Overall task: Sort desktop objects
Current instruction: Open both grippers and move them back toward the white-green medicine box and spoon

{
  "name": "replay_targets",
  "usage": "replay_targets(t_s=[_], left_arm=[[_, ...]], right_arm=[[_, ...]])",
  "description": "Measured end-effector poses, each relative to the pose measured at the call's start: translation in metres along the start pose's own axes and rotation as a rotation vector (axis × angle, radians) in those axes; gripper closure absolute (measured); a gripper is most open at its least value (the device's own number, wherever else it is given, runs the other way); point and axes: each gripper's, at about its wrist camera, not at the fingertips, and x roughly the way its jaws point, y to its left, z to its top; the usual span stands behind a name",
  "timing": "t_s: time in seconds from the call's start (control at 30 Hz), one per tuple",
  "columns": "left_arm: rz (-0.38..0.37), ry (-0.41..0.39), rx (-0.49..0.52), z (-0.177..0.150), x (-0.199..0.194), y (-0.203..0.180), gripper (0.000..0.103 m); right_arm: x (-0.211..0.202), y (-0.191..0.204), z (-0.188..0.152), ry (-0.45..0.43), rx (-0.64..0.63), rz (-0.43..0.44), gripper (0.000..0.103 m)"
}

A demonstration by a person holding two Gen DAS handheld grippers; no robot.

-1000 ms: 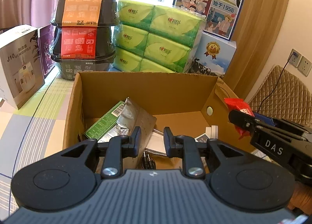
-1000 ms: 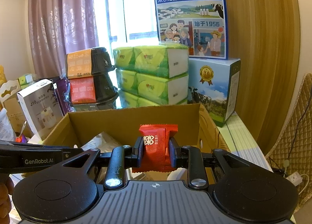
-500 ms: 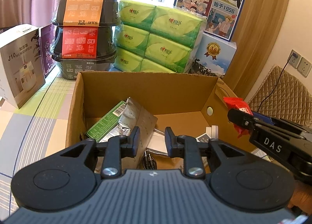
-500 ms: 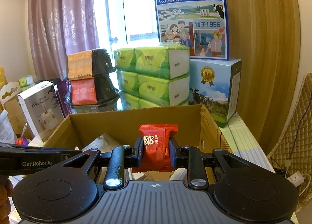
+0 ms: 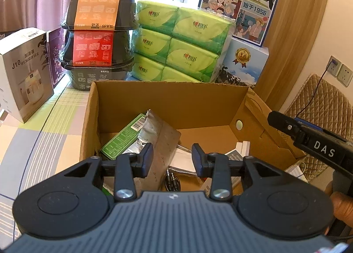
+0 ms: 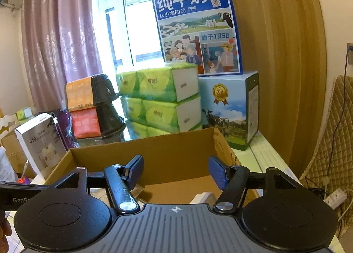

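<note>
Sunlit window and a pink curtain [image 6: 55,43] back the scene, with a striped worktop [image 5: 39,140] carrying stacked goods: green tissue packs [image 5: 181,43], black food bowls with orange and red labels [image 5: 97,39], a white humidifier box [image 5: 22,72] and a blue milk carton box [image 6: 198,28] on a second box printed with cows. Nearest the cameras stands an open cardboard box [image 5: 167,103].

Over the box's near edge, the left hand-held gripper [image 5: 172,160] has its jaws apart with nothing between them. Below and beyond its fingertips, inside the box, lie a green packet [image 5: 123,138], a crinkled silver foil pouch [image 5: 161,138], some white paper items and a black cable plug [image 5: 173,180].

From the right side the right hand-held gripper [image 6: 176,171] reaches over the box, its blue-padded jaws spread wide and empty; the box's bare cardboard floor shows between them. In the left wrist view its dark finger marked "DAS" lies above the box's right wall. No object touches either hand-held gripper.
</note>
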Motion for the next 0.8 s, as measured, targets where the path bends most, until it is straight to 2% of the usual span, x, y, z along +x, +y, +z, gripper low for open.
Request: replay_targets(t_s=[0.2,0.37,0.47,0.53,0.6,0.67,0.73,0.8], left_arm=[[0.001,-0.002,0.003,0.0,0.0,0.001,0.066],[0.011,-0.007,0.008,-0.001,-0.002,0.002,0.059],[0.022,-0.012,0.008,0.0,-0.005,0.003,0.052],[0.029,-0.015,0.008,0.0,-0.009,0.005,0.043],[0.039,-0.018,0.008,0.0,-0.013,0.006,0.037],[0.048,-0.022,0.014,0.0,-0.019,0.006,0.032],[0.057,-0.03,0.026,0.0,-0.027,0.006,0.02],[0.065,-0.041,0.04,0.0,-0.035,0.005,0.017]], right_arm=[[0.0,0.002,-0.002,0.009,-0.012,0.001,0.039],[-0.001,0.003,-0.003,0.011,-0.022,-0.007,0.029],[-0.003,0.004,-0.002,0.007,-0.03,-0.01,0.021],[-0.007,0.004,-0.001,0.002,-0.036,-0.013,0.017],[-0.01,0.004,0.0,-0.002,-0.033,-0.019,0.009],[-0.014,0.004,0.001,0.0,-0.029,-0.018,0.007],[-0.018,0.006,0.002,0.004,-0.028,-0.01,0.004],[-0.023,0.009,0.003,0.004,-0.03,0.0,0.002]])
